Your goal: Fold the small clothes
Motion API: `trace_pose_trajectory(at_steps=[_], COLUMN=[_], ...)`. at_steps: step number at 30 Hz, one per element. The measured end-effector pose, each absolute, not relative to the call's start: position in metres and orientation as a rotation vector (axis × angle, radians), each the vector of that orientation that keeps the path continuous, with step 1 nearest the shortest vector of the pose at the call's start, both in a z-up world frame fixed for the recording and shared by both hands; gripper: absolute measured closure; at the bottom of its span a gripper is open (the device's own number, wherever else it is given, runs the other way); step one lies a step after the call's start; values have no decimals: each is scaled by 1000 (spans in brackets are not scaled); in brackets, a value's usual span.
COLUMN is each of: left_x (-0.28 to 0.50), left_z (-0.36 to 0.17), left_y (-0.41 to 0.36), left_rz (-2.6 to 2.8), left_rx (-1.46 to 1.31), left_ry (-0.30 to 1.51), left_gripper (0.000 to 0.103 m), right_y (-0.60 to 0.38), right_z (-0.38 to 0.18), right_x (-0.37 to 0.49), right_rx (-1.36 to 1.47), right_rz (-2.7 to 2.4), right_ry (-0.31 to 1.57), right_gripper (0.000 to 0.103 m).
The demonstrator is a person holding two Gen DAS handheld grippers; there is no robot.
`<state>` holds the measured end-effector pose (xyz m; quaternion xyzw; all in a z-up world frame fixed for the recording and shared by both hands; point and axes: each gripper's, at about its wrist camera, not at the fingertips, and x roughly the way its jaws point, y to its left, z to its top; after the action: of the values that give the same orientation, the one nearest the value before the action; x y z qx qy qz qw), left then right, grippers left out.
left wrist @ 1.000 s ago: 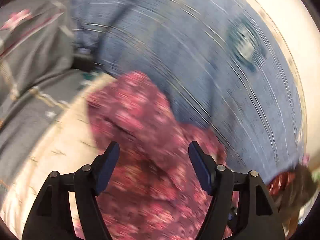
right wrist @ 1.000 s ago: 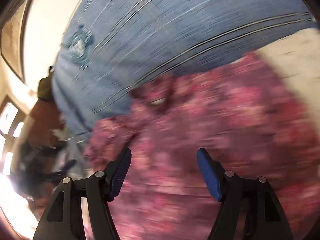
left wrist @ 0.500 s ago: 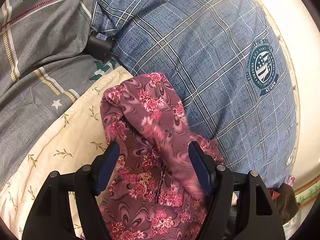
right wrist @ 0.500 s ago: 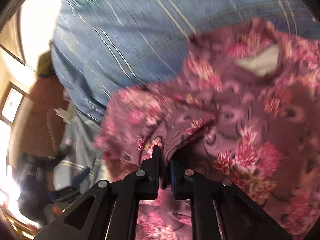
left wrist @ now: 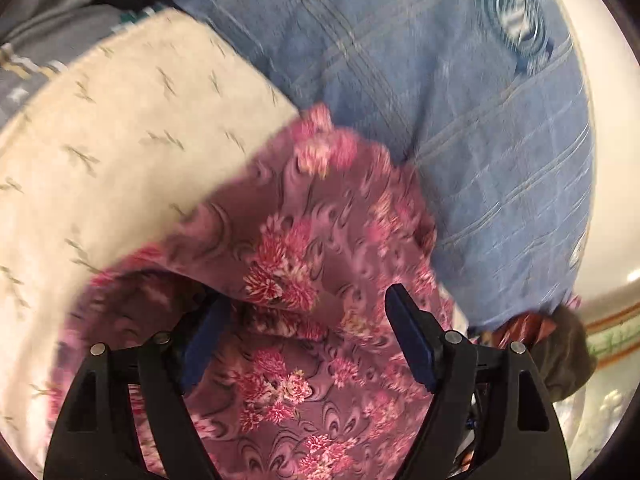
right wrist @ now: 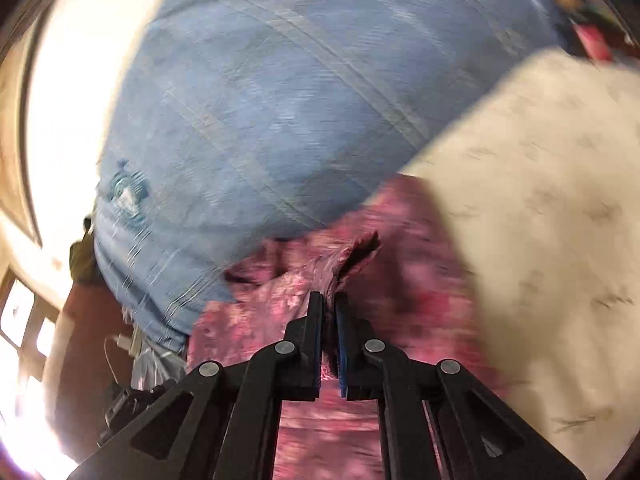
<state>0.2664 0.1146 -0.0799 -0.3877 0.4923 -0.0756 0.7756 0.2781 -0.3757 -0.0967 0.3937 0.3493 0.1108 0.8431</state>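
Looking from the left wrist, the left gripper (left wrist: 308, 332) has its jaws wide apart over the floral garment (left wrist: 320, 240), which lies on the cream sheet (left wrist: 120, 120) beside the blue pillow (left wrist: 460, 100). From the right wrist, the right gripper (right wrist: 328, 312) is clamped on a fold of the floral garment (right wrist: 400, 280).

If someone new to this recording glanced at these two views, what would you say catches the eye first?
Most striking is the pink floral garment, crumpled low in the middle of both views on the cream leaf-print sheet. The right gripper is shut on a fold of it, while the left gripper stands open over the cloth. Behind looms a big blue plaid pillow with a round crest.
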Motion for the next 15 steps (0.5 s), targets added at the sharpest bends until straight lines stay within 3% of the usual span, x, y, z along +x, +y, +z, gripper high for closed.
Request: trace_pose_trajectory(at_steps=[3, 4, 5, 6, 10, 15], left_x=[269, 268, 266, 263, 253, 253], left_z=[-83, -81, -77, -71, -62, -85], left_y=[114, 117, 121, 126, 135, 123], left_rz=[-131, -105, -89, -93, -50, 1], left_rx=[-824, -811, -804, -808, -818, -826], left_ry=[1039, 1014, 987, 962, 937, 1085], left_gripper=[25, 43, 80, 90, 91, 88], right_y=[-371, -372, -372, -379, -392, -402], right_z=[-104, -102, -98, -86, -43, -85], right_x=[279, 281, 284, 281, 261, 254], right_rx=[818, 815, 825, 855, 831, 751], right_rz=[235, 240, 253, 288, 340, 221], right_ry=[749, 752, 744, 701, 563, 776], right_gripper=[98, 98, 98, 98, 98, 98])
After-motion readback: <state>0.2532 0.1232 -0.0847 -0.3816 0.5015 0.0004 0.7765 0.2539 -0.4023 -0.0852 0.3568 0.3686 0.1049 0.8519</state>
